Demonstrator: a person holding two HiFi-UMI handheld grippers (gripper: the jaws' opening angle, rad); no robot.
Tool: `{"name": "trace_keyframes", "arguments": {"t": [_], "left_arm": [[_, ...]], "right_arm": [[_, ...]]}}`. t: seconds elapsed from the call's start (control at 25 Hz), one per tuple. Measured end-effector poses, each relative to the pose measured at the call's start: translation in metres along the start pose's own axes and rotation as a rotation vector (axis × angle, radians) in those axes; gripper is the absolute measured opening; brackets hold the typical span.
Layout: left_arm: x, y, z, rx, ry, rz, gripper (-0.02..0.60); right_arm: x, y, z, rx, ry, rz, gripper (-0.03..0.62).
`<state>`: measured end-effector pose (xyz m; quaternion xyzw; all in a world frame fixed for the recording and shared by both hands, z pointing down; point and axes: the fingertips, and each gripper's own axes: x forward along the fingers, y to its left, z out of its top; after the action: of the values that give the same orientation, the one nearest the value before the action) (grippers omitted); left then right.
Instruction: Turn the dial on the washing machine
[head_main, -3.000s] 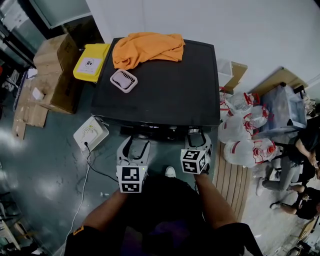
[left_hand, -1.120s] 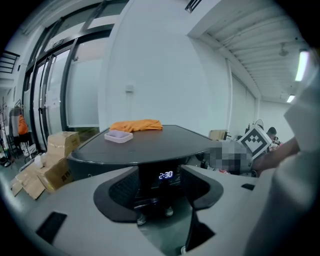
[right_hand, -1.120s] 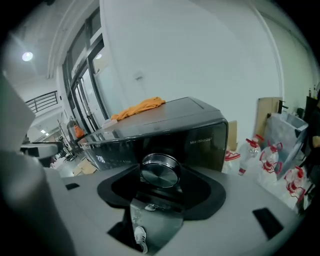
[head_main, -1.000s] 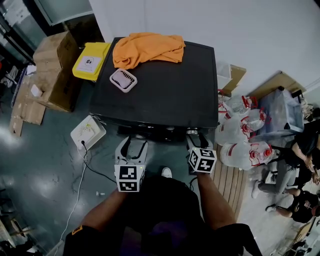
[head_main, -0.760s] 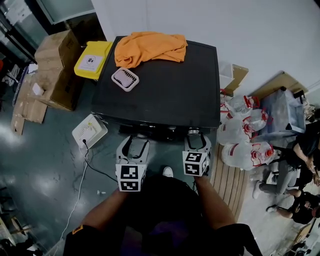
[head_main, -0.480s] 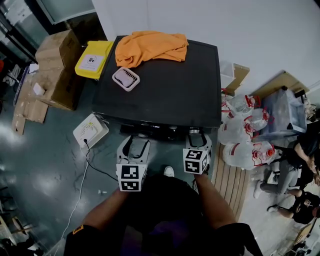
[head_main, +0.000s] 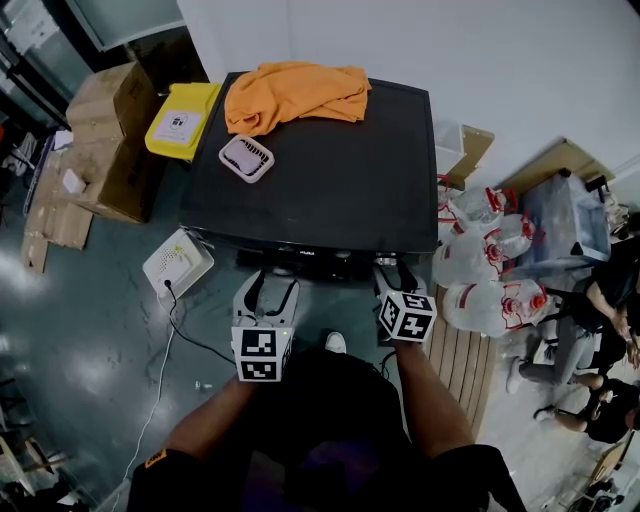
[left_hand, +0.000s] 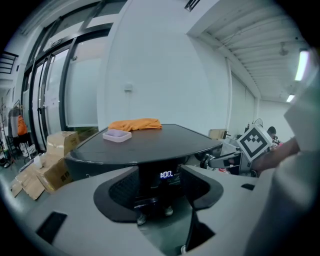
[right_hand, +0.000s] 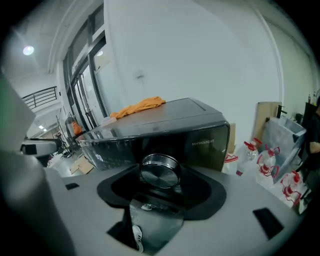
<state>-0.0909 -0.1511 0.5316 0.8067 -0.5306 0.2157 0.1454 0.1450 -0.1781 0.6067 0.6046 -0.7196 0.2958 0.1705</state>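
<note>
The black washing machine (head_main: 320, 180) stands in front of me, its control panel facing my grippers. My right gripper (head_main: 390, 272) is at the panel's right end, its jaws shut round the round silver dial (right_hand: 160, 170); its marker cube (head_main: 405, 315) is tilted. In the head view the dial is hidden by the gripper. My left gripper (head_main: 268, 288) hangs open a little short of the panel, nothing between its jaws, and the lit display (left_hand: 166, 174) shows through the gap. In the left gripper view the right gripper (left_hand: 227, 159) shows at the machine's corner.
On the machine's top lie an orange cloth (head_main: 295, 92) and a small pink tray (head_main: 247, 158). Left of the machine are a yellow box (head_main: 182, 122), cardboard boxes (head_main: 105, 140) and a white device (head_main: 178, 263) with a cable on the floor. Water jugs (head_main: 490, 270), a wooden pallet (head_main: 465, 360) and seated people (head_main: 610, 300) are on the right.
The right gripper has rolled clockwise on the dial, its marker cube tilting and shifting slightly right. The left gripper has stayed where it was.
</note>
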Motion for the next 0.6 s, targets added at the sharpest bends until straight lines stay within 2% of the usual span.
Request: {"name": "trace_keyframes", "arguments": {"t": [0.2, 0.44, 0.6], "left_arm": [[-0.001, -0.001, 0.004, 0.007, -0.006, 0.001, 0.262], [0.001, -0.001, 0.005, 0.013, -0.007, 0.006, 0.262], [0.000, 0.000, 0.004, 0.012, -0.006, 0.011, 0.262]], "right_arm": [[-0.002, 0.002, -0.001, -0.073, 0.003, -0.036, 0.268], [-0.005, 0.014, 0.009, -0.318, -0.018, -0.137, 0.270], [-0.007, 0.021, 0.012, -0.428, -0.026, -0.174, 0.273]]}}
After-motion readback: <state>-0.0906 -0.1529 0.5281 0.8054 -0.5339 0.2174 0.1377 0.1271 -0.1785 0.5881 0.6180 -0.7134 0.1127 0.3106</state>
